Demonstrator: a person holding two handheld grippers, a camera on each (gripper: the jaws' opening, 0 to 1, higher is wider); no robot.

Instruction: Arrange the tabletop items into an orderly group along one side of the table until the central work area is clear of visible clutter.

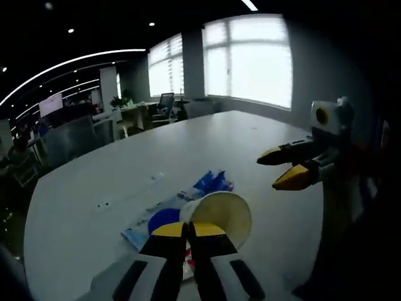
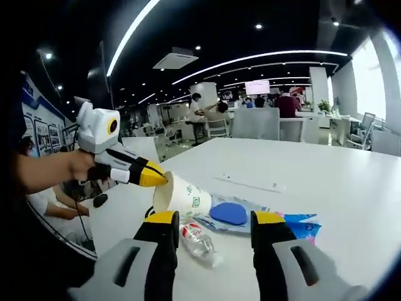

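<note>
A paper cup [image 2: 182, 195] is pinched by its rim in the closed left gripper [image 2: 150, 177], tipped on its side just above a blue and white wrapper [image 2: 241, 216] on the white table [image 2: 326, 182]. The right gripper [image 2: 213, 229] is held wide open with nothing in it, and a small plastic bottle [image 2: 199, 241] lies beside the wrapper, right under the cup. The cup is judged light and easy to squash, so it should be held softly at the rim

White gripper bodies [image 2: 103, 135], black fingers [image 2: 164, 248] with yellow tips, both grippers alike.

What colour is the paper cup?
The paper cup is white with a small green mark, clearest in the right gripper view.
</note>
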